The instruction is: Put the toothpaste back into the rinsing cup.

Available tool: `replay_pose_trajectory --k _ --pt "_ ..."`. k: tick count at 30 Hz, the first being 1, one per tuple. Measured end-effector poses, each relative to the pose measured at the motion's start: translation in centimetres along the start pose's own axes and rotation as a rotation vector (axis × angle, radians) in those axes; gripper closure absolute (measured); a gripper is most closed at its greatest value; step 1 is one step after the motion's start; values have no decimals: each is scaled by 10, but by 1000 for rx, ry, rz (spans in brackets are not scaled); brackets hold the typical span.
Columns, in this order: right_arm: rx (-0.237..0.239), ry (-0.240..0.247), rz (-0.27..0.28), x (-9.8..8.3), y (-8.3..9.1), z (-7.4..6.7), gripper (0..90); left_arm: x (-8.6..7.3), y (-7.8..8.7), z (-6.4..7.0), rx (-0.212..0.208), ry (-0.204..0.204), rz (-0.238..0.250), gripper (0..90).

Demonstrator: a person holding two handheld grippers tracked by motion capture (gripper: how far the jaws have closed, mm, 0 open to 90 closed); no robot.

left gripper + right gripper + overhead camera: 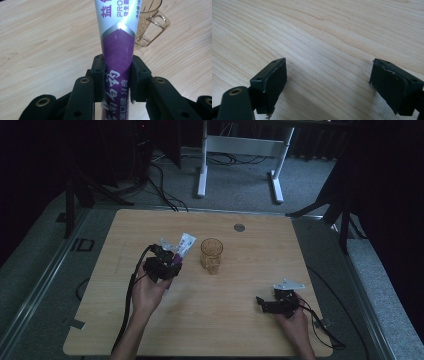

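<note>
A purple and white toothpaste tube (117, 47) is clamped between the jaws of my left gripper (117, 80), which is shut on its purple lower part. In the high view the left gripper (167, 262) holds the tube (186, 243) left of centre, its white end pointing toward an amber transparent cup (211, 254). The cup (150, 22) with its handle stands just right of the tube's upper end. My right gripper (261, 303) rests low at the front right of the table, its jaws wide apart over bare wood (327, 75).
The light wooden table (210, 320) has a small round metal disc (239, 227) near its far edge. Behind the table stand a white desk frame (240, 150) and dark tripod legs with cables on the grey floor.
</note>
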State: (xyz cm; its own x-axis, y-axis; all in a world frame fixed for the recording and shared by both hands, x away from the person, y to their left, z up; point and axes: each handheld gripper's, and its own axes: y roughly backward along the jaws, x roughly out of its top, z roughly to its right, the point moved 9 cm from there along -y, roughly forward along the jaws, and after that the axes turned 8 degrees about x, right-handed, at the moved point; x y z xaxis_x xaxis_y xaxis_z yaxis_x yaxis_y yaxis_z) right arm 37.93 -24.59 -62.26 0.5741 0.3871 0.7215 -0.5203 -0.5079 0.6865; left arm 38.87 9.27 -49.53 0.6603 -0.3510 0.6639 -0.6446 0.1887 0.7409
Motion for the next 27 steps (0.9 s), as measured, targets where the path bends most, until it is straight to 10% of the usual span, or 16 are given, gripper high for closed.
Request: replay_pose_trajectory --k 27 --pt "0 0 0 0 0 0 138 14 4 1 -10 14 89 691"
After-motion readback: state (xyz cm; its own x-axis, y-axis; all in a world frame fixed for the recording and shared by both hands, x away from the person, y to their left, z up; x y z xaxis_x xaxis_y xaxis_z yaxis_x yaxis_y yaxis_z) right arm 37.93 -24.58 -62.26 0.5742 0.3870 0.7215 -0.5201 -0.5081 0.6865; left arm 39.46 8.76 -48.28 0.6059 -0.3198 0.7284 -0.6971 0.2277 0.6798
